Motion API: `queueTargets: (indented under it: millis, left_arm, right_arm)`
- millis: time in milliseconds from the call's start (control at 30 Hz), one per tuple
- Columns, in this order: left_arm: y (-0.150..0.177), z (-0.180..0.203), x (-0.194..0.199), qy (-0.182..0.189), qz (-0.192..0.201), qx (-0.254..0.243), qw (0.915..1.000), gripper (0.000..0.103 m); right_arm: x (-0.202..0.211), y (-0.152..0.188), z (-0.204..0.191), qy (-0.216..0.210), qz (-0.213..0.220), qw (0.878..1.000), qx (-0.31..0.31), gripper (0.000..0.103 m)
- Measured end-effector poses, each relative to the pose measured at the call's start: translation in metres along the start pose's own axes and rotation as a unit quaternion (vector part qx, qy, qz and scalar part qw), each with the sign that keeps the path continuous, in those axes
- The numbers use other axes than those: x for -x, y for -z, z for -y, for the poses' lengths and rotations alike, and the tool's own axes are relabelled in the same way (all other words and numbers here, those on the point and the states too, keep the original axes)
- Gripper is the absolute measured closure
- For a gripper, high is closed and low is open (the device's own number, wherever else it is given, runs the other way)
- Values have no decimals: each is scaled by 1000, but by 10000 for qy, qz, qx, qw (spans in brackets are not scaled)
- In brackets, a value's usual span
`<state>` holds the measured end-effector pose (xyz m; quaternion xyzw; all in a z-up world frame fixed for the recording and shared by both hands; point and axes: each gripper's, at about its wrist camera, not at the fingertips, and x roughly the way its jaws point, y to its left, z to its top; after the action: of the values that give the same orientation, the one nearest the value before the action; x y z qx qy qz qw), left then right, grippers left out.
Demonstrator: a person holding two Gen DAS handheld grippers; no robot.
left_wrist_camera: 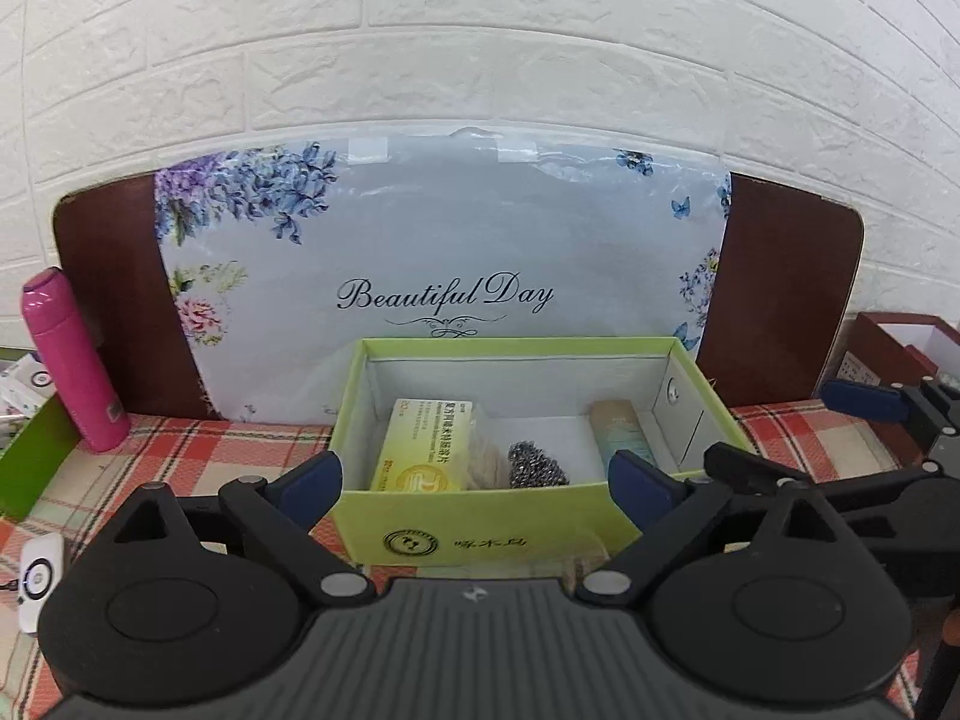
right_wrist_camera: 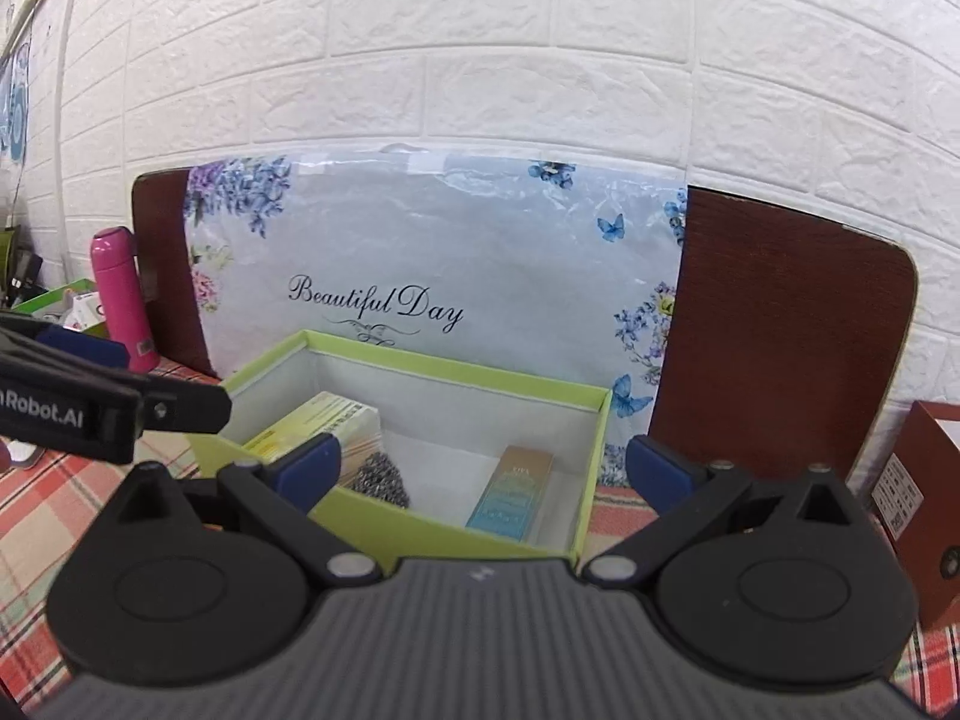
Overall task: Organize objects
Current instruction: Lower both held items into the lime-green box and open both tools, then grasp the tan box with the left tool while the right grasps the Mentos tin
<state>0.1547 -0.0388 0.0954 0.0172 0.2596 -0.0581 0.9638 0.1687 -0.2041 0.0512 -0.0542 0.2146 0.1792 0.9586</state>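
White brick-pattern wall behind, red plaid tablecloth below, and in the middle sits the open light-green cardboard box, already holding a yellow medicine carton, a metal scouring ball and a slim teal-and-gold carton. Both the left gripper and the right gripper hover spread wide and empty just short of the box's near wall. My read: we're between items, so next comes reaching out for a loose piece, perhaps the pink bottle standing left of the box.
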Motion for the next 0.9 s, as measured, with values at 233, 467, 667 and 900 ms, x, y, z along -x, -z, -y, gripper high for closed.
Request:
queueTargets:
  millis: [233, 467, 667, 900]
  left_arm:
    - [31, 6, 35, -60, -10, 8, 10000, 5]
    - [58, 5, 52, -19, -188, 134, 9997, 4]
    - [78, 4, 60, -14, -353, 178, 9992, 5]
    - [104, -8, 66, -25, -502, 231, 9985, 4]
  right_arm:
    - [44, 27, -9, 124, 49, 9999, -33, 0]
    - [75, 56, -11, 102, 21, 9994, -337, 0]
    - [90, 78, -13, -2, -57, 9985, -536, 0]
    - [100, 100, -20, -86, -187, 9985, -516, 0]
